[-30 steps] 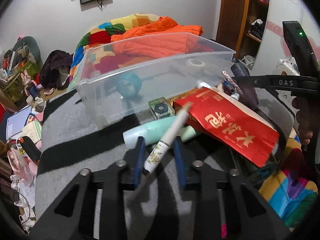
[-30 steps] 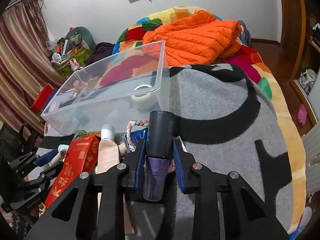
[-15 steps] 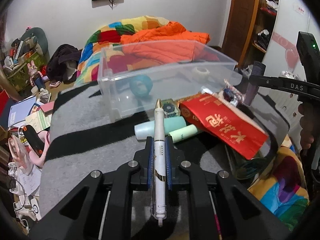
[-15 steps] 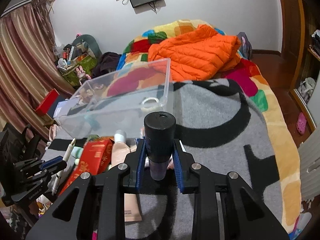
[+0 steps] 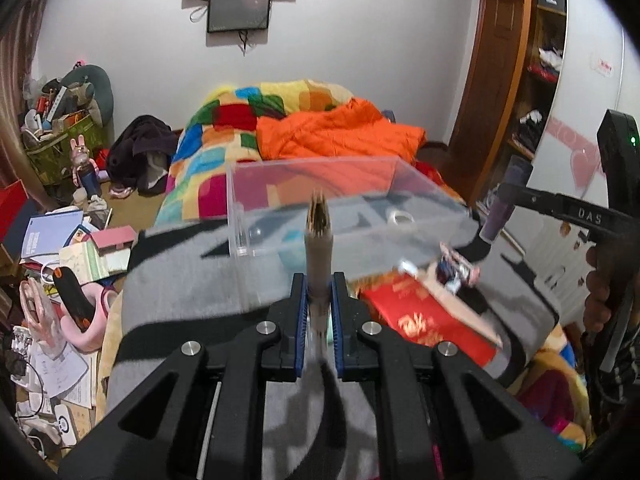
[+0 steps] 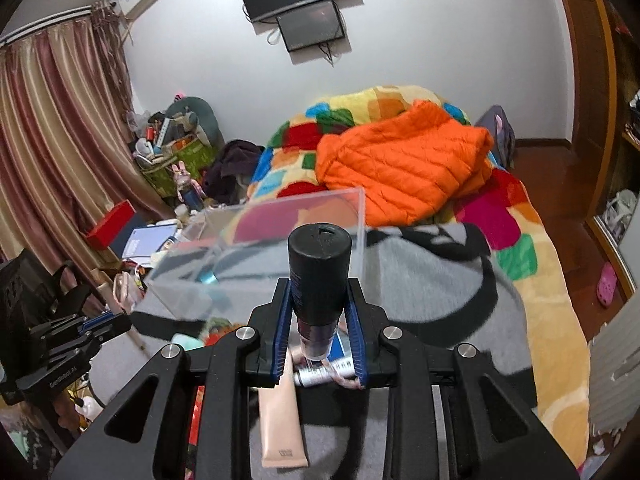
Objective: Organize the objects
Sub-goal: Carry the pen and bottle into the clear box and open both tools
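My left gripper (image 5: 319, 300) is shut on a cream pen (image 5: 319, 256), which points forward at the clear plastic box (image 5: 240, 216), its tip blurred. In the right wrist view my right gripper (image 6: 320, 316) is shut on a black-capped dark bottle (image 6: 319, 272), held up above the blanket, with the clear box (image 6: 362, 216) just behind it. That bottle (image 5: 506, 204) also shows at the right of the left wrist view. The left gripper (image 6: 104, 322) shows at the right wrist view's left edge. A tape roll (image 5: 401, 217) lies inside the box.
On the grey and black blanket (image 6: 432, 280) lie a red packet (image 5: 420, 320), a beige tube (image 6: 280, 420) and small tubes (image 6: 324, 374). An orange jacket (image 6: 404, 164) and a patchwork quilt (image 5: 224, 128) lie behind the box. Floor clutter (image 5: 60, 248) fills the left.
Both grippers have risen with their things. The left gripper closed on the pen, which swung from slanted to pointing straight ahead. The bottle came up off the blanket.
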A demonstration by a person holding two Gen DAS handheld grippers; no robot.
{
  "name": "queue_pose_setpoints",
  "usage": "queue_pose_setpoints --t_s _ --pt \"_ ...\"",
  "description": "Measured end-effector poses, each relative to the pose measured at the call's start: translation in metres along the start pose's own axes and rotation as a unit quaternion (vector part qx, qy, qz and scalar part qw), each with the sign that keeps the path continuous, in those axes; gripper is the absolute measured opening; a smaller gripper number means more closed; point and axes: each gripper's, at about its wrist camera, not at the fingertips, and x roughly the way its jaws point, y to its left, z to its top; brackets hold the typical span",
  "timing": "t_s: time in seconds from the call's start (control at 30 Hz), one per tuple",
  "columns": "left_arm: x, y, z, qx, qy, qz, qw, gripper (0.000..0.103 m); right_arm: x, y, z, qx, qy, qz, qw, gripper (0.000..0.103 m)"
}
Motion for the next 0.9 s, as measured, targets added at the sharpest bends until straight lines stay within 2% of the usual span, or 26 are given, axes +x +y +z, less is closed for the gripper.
queue_pose_setpoints --t_s 0.3,0.43,0.53,0.63,0.9 --pt "-0.01 0.009 0.04 -0.016 -0.038 -0.008 0.9991 0.01 0.006 0.017 0.03 -0.019 -0.027 0.012 0.999 0.024" --pt "-0.017 0.014 0.06 -0.015 -0.059 0.001 0.9982 0.01 0.017 0.026 0.039 -0.029 -0.026 0.017 0.999 0.024" --pt "-0.012 0.023 0.071 -0.02 -0.06 0.012 0.9979 0.01 0.031 0.032 0.041 -0.039 -0.018 0.016 0.999 0.024" --pt "0.001 0.033 0.078 -0.023 -0.053 0.026 0.998 0.01 0.048 0.035 0.04 -0.045 -0.002 0.012 0.999 0.024" --pt "0.053 0.043 0.071 -0.018 0.01 0.026 0.9994 0.01 0.093 0.035 0.032 -0.055 0.062 0.019 0.996 0.024"
